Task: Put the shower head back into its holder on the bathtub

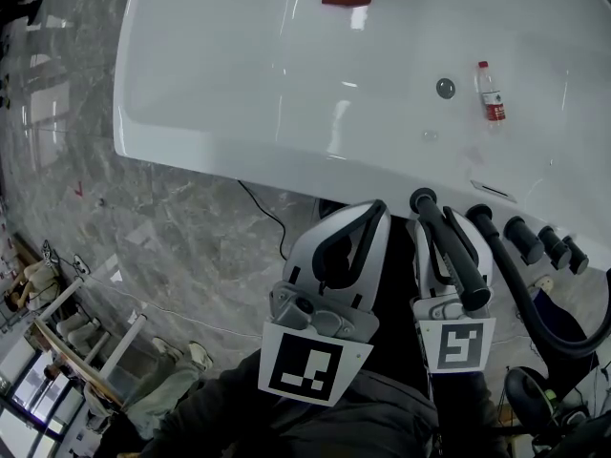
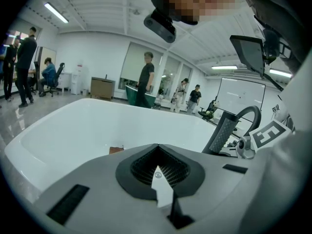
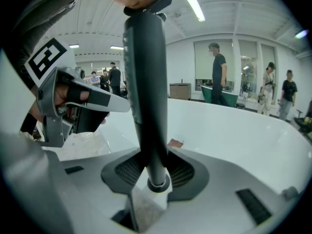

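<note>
Shower head sits right of centre, not left: the left gripper hangs empty, jaws together, by the bathtub's near rim. Beside it the right gripper is clamped on the dark handle, near the knobs. Stiff, smooth and probably slippery, it's best held mid-handle; the hose at right will likely tug

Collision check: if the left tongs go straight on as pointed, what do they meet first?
Probably the bathtub rim, just ahead of the left tongs; depth is unclear, so they might pass over it.
</note>
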Demonstrator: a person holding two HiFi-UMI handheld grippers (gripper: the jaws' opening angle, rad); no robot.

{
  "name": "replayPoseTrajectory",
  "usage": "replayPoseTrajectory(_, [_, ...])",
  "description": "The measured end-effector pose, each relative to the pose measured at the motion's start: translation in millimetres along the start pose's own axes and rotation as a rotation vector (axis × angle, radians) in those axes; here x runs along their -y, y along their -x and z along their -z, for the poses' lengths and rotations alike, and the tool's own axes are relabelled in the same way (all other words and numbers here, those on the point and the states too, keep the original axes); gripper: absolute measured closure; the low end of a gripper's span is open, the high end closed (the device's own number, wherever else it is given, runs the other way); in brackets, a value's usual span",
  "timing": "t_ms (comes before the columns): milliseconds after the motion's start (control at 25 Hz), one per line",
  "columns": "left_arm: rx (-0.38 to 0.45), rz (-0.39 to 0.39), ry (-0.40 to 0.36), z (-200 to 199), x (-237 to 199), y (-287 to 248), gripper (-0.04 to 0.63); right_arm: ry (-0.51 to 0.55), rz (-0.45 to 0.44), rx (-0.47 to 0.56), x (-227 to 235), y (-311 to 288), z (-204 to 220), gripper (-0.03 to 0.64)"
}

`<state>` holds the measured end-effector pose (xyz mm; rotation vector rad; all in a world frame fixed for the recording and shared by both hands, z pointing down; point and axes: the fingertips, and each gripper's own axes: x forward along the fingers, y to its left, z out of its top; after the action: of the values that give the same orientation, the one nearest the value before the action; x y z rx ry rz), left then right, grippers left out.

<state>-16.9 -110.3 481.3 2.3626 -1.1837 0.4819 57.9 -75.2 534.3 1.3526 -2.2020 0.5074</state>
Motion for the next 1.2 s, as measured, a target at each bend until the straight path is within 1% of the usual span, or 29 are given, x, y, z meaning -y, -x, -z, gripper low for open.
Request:
replayPoseTrajectory(400, [-0.001, -0.012, 0.011, 0.3, -11.4, 2.2, 0.592, 0.002, -0.005, -0.011, -0.6, -10.5, 3.0, 0.477])
replayPoseTrajectory(600, [-0.003, -0.02, 0.011, 1.5, -16.2, 5.8, 0.592, 0.012, -0.014, 0.012, -2.7, -14.3, -3.0, 0.477])
replayPoseTrajectory(680, [0.0, -0.022, 0.011, 0.9, -16.5, 7.1, 0.592, 0.017, -0.018, 0.005, -3.8, -14.1, -1.3, 0.477])
replayPoseTrajectory(960, [-0.002, -0.021, -0.009, 0.9, -15.7, 16.1, 0.592, 0.036, 0.024, 0.01, -2.6, -11.5, 3.9, 0.477])
replayPoseTrajectory(1200, [0.004, -0.028, -0.013, -3.0, -15.3, 25.1, 0.592, 0.028, 0.023, 0.008, -3.9, -11.4, 9.4, 0.476])
